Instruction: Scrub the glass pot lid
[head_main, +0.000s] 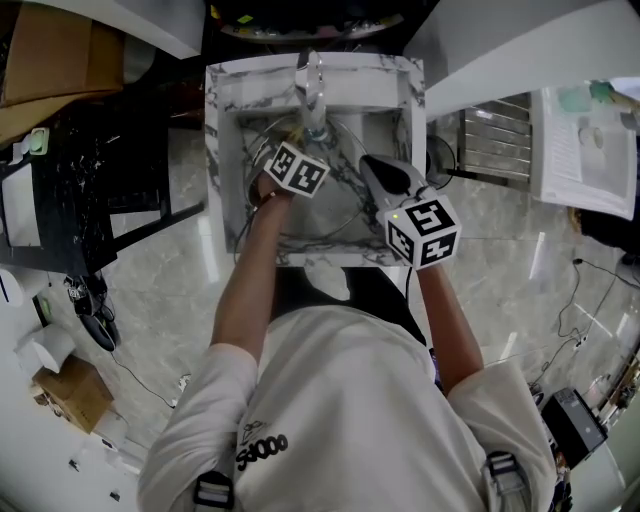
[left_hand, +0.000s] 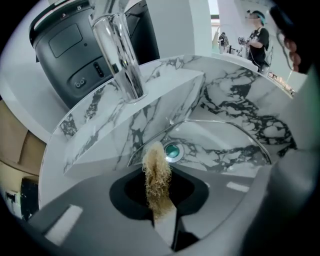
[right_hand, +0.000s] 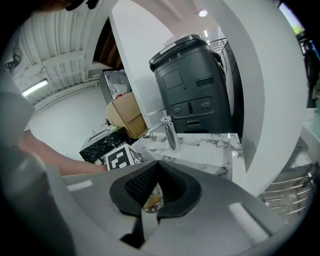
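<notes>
Bright even light, fisheye-warped edges

Black-veined white sink (left_hand: 225, 107), tan scrubber (left_hand: 157, 175)

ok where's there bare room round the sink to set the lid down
The marble ledge is bare on either side of the faucet, behind the basin. The basin itself is crowded: the glass lid, the left gripper with its scrubber, and the right gripper.
</notes>
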